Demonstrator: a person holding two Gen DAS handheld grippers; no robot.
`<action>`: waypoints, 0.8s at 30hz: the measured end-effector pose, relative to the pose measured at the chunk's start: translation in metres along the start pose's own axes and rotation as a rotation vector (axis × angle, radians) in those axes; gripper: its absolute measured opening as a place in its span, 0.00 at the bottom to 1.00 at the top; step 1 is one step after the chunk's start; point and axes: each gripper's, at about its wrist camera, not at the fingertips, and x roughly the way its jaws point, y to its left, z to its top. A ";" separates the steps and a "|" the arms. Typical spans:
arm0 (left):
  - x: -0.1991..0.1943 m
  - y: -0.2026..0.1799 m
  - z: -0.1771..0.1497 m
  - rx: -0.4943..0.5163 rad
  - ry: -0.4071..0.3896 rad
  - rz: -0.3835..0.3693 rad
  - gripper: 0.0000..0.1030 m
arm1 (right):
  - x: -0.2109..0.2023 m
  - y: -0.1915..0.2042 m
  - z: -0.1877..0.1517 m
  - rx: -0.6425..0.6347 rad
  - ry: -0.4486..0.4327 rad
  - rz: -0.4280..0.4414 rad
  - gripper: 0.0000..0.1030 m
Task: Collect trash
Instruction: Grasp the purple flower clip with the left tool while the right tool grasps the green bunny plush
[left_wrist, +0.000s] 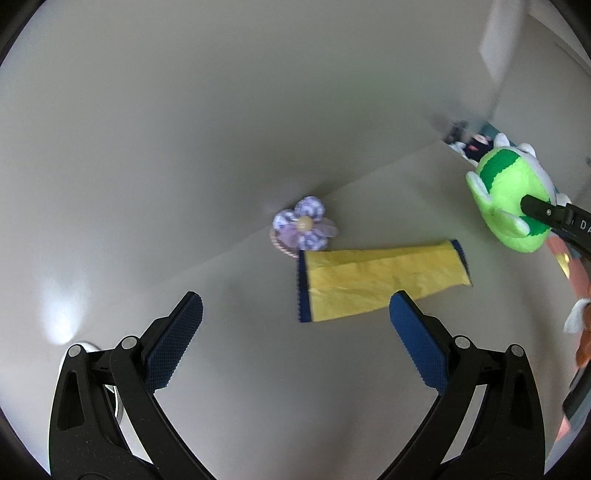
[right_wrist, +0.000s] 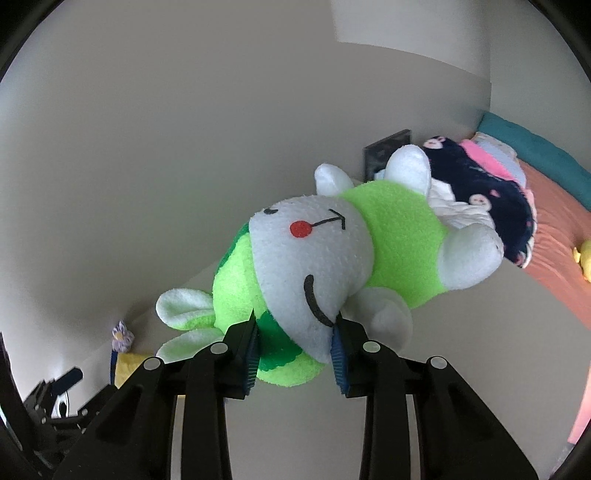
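Note:
A flat yellow wrapper with dark blue serrated ends (left_wrist: 380, 278) lies on the pale table (left_wrist: 258, 369) by the wall. My left gripper (left_wrist: 295, 312) is open and empty, just in front of the wrapper, its fingers apart. My right gripper (right_wrist: 295, 343) is shut on a green and white plush toy (right_wrist: 325, 251) and holds it in the air. The toy also shows at the right of the left wrist view (left_wrist: 509, 199). The wrapper is small at the lower left of the right wrist view (right_wrist: 129, 367).
A purple fabric flower (left_wrist: 304, 227) lies against the wall right behind the wrapper. A bed with an orange cover (right_wrist: 554, 236) and a dark patterned blanket (right_wrist: 491, 192) is to the right. An orange and white object (left_wrist: 581, 325) is at the right edge.

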 end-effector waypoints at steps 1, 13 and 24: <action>-0.003 -0.002 0.000 0.016 -0.006 -0.017 0.95 | -0.003 -0.003 0.000 0.000 0.004 -0.004 0.33; 0.013 -0.011 0.025 -0.180 -0.028 0.060 0.95 | -0.015 -0.026 -0.005 0.005 0.012 0.031 0.35; 0.050 -0.016 0.047 -0.274 0.024 0.192 0.57 | -0.008 -0.030 -0.003 0.014 0.017 0.084 0.36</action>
